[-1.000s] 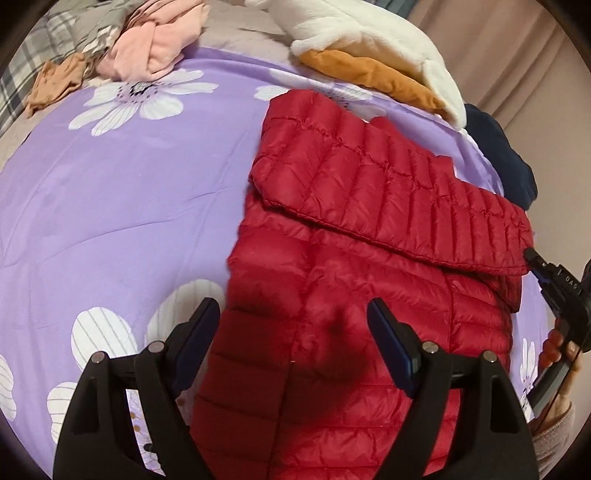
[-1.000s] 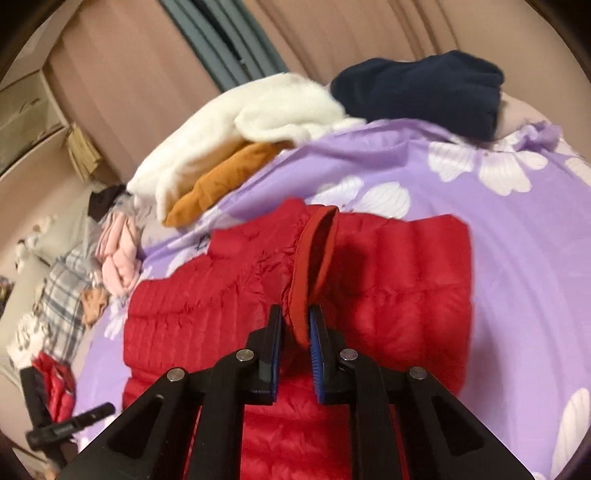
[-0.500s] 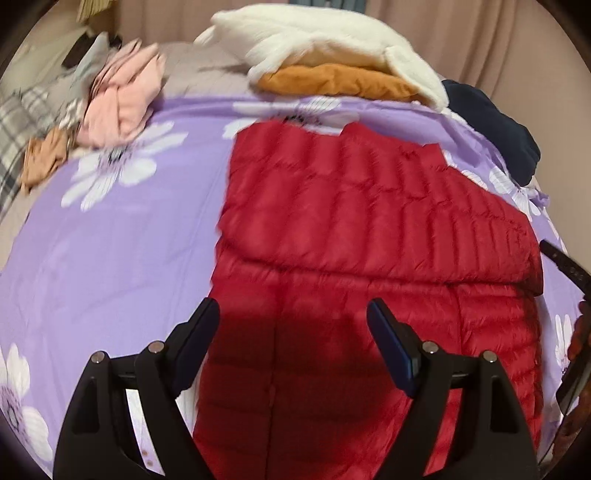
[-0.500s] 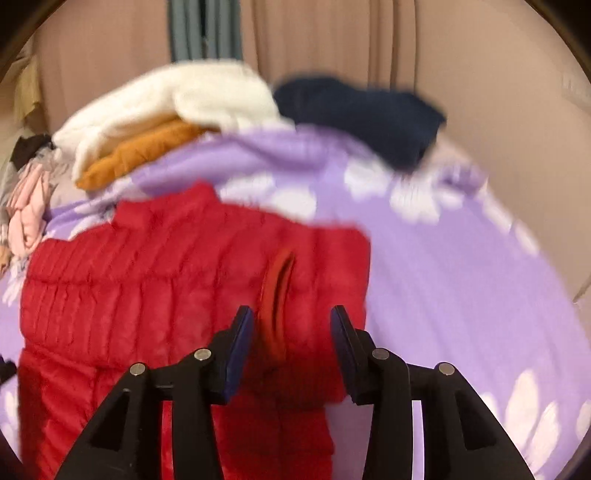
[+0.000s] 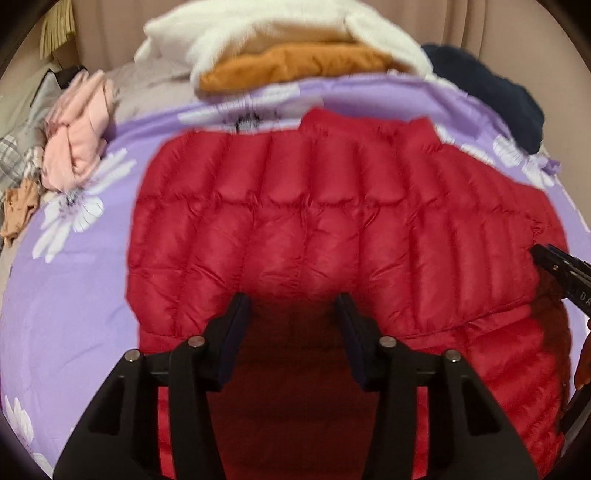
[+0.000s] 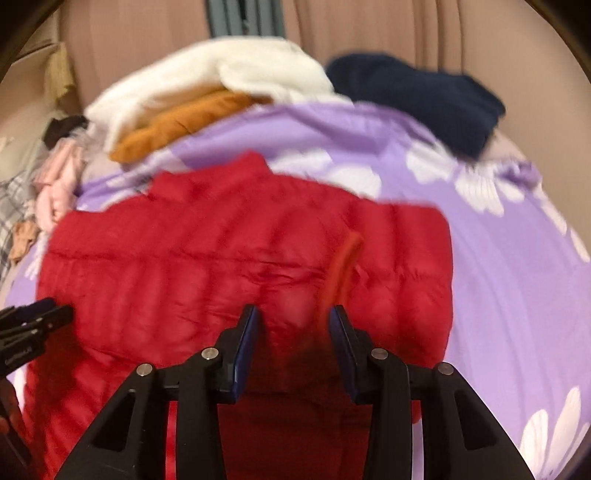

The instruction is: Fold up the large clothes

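Red jacket (image 5: 332, 229) folded on purple sheet (image 5: 74, 295); left tool (image 5: 293, 314) wide; right tool (image 6: 293, 325) wide

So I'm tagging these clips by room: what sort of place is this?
Most likely a bedroom: a red quilted puffer jacket lies on a purple flower-print bedsheet, a stack of folded white and orange clothes sits behind it, and beige curtains hang beyond.

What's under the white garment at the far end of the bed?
An orange garment lies under the white garment, its folded edge showing. How far it runs underneath, or anything else below, is covered.
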A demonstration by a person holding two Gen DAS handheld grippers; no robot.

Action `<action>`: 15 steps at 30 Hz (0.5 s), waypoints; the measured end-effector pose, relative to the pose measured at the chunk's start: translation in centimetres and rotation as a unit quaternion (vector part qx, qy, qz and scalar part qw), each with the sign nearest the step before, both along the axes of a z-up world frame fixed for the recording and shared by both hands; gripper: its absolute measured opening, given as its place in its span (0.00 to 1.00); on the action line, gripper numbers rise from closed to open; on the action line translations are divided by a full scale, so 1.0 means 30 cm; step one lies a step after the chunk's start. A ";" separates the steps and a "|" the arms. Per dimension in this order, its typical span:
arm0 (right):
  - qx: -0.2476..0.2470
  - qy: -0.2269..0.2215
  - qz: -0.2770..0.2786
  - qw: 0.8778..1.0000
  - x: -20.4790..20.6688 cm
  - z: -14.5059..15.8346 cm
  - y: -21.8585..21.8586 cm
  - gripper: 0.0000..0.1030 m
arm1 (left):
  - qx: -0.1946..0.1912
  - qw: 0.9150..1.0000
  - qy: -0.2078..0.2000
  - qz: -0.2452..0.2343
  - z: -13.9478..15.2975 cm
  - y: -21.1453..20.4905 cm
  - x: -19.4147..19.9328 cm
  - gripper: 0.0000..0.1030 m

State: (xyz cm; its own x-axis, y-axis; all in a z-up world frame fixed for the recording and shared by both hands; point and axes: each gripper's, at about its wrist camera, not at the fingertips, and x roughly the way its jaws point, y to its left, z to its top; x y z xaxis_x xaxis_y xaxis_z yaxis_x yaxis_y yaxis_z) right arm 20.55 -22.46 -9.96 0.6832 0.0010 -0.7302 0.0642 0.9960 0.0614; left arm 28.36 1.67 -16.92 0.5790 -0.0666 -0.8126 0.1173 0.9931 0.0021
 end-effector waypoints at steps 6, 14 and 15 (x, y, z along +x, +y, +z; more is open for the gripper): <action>0.020 0.017 -0.004 1.000 -0.005 -0.041 -0.029 0.40 | 0.009 1.000 0.012 -0.008 -0.038 -0.013 0.021 0.50; 0.064 0.007 -0.005 0.998 -0.098 0.043 -0.044 0.40 | 0.007 1.000 0.002 0.018 0.040 0.039 -0.076 0.77; 0.068 0.004 -0.003 0.998 -0.115 0.053 -0.050 0.41 | 0.006 1.000 -0.006 0.021 0.060 0.055 -0.107 0.80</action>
State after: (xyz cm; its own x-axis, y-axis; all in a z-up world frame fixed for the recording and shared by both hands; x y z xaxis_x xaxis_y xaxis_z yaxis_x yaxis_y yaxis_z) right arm 17.10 -23.98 -8.38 0.6774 0.0967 -0.7292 0.0715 0.9780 0.1961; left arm 25.16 3.31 -15.13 0.5908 -0.0318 -0.8062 0.0755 0.9970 0.0160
